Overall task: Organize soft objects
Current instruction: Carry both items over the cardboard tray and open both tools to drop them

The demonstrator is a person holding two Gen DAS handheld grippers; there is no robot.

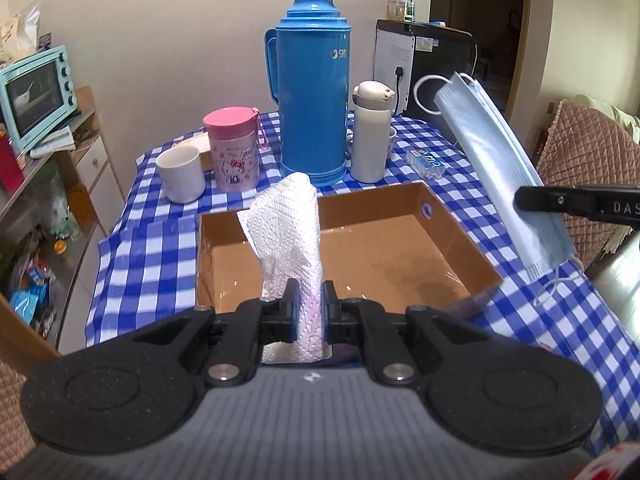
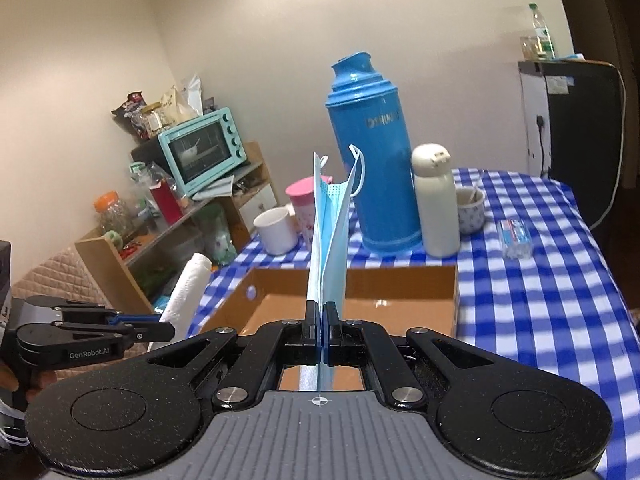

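Left gripper (image 1: 308,286) clamped tight on crumpled white paper towel (image 1: 286,224), towel standing upright above near edge of open cardboard box (image 1: 448,216). Right gripper (image 2: 320,308) pinched fully closed on blue face mask (image 2: 328,236), mask rising edge-on over box. Box sits on blue-checked tablecloth (image 1: 132,264). Beyond it, far side: blue thermos (image 1: 312,92), white flask (image 1: 370,136), pink cup (image 1: 236,152), white mug (image 1: 180,176).
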